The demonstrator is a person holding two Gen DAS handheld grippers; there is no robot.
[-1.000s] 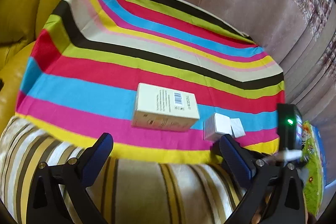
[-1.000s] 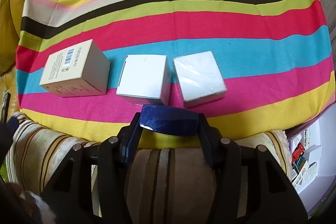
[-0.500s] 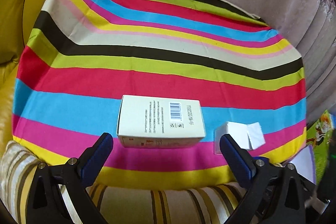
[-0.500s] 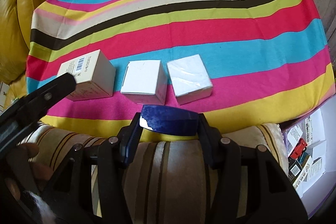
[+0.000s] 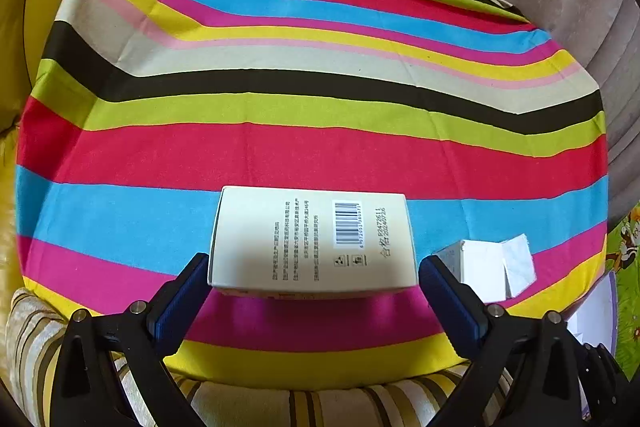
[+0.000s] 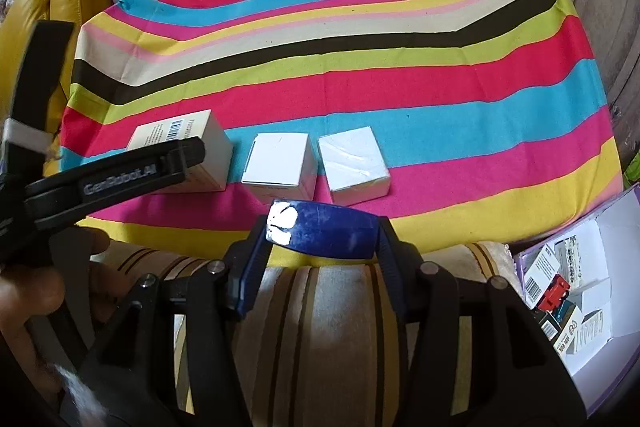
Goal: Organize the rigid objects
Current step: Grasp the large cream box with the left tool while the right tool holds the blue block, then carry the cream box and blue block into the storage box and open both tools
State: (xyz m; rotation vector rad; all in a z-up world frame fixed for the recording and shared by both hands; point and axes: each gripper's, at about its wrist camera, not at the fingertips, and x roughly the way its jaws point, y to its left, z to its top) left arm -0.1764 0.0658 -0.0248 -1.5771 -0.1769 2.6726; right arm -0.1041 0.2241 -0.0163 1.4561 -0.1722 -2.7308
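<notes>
The left tongs (image 5: 314, 281) have closed in, spread open astride the barcoded box (image 5: 312, 239); right tongs (image 6: 322, 229) clamp a blue block (image 6: 324, 231).

Left gripper (image 5: 314, 283): I see its jaws spread wide, straddling the barcode box (image 5: 312, 239), pads just beside its two ends.
Right gripper (image 6: 322, 229): clamped on a blue block (image 6: 324, 231), near that box.
</notes>
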